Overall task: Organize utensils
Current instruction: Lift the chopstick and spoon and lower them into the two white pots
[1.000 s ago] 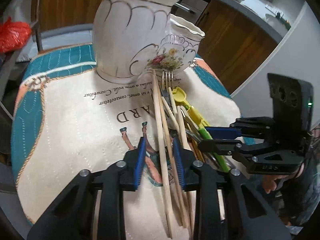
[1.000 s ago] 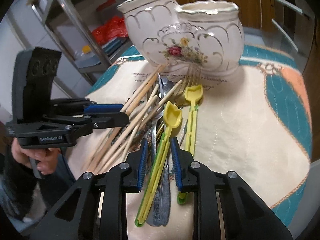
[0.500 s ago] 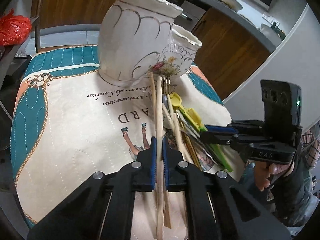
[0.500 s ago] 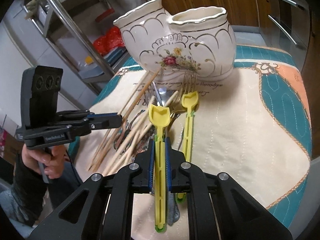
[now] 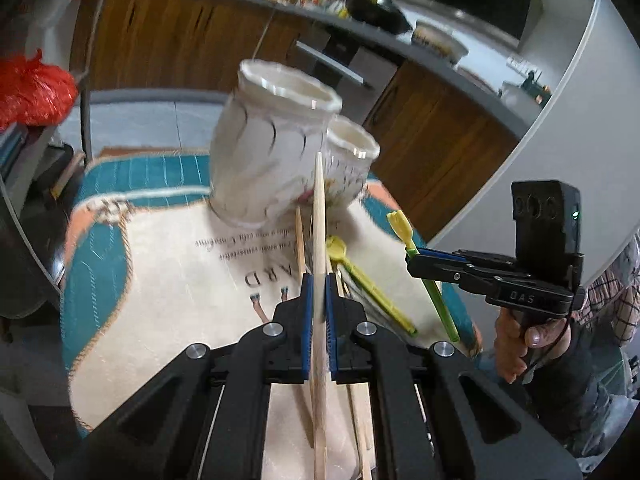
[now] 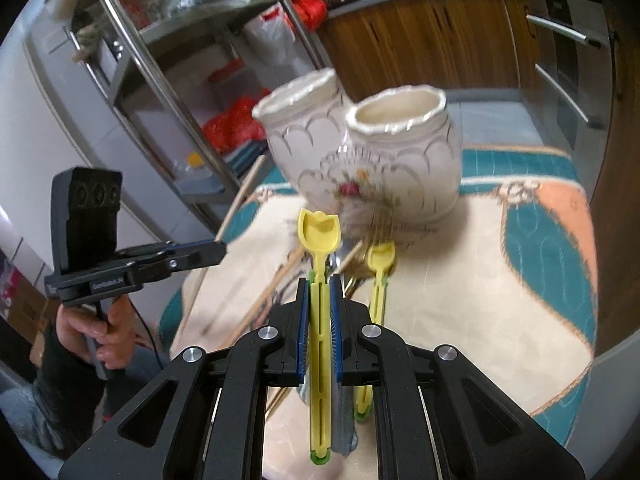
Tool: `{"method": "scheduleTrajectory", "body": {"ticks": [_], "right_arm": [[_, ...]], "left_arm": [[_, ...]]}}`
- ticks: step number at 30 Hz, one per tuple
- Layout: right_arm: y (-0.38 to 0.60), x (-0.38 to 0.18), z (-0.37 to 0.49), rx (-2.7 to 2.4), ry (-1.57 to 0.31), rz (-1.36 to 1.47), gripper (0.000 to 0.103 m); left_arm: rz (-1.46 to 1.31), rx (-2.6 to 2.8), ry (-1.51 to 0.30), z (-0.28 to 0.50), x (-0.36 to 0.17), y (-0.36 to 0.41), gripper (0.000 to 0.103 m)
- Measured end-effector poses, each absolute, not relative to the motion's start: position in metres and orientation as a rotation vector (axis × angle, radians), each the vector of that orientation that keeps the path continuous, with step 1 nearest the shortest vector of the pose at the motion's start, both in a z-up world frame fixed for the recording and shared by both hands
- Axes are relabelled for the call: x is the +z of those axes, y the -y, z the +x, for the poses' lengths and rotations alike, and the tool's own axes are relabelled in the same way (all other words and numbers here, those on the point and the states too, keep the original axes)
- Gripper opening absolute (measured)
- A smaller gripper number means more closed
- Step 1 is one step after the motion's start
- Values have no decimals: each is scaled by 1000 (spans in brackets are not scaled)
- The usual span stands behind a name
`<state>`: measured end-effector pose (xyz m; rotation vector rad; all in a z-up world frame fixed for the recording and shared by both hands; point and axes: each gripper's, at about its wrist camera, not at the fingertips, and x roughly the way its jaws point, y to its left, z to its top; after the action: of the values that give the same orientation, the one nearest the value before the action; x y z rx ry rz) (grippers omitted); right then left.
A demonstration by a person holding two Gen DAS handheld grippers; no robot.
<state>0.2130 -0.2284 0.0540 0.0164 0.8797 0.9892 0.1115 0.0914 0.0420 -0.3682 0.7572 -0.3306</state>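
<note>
Left gripper: fingers clamped tight on chopstick, gripped near mid-length, tip raised toward holder.
Right gripper: fingers closed on yellow spoon, held on handle, bowl up and forward.
Both lifted off pile on counter.
Chopstick: light, stiff, smooth wood; likely pivots in narrow grip.
Spoon: light plastic, slotted handle gives bite, slight flex.
Holder: ceramic, fragile, two openings; avoid knocking rim.
</note>
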Motion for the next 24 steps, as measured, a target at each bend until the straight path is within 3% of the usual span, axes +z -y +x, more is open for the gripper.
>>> {"method": "scheduleTrajectory", "body": {"ticks": [13, 24], "right_arm": [[234, 86, 250, 984, -626, 171, 11], [206, 112, 296, 984, -479, 189, 11]], "left_arm": [[-281, -250, -421, 106, 98, -102, 6], [-244, -218, -261, 170, 142, -101, 6]]}}
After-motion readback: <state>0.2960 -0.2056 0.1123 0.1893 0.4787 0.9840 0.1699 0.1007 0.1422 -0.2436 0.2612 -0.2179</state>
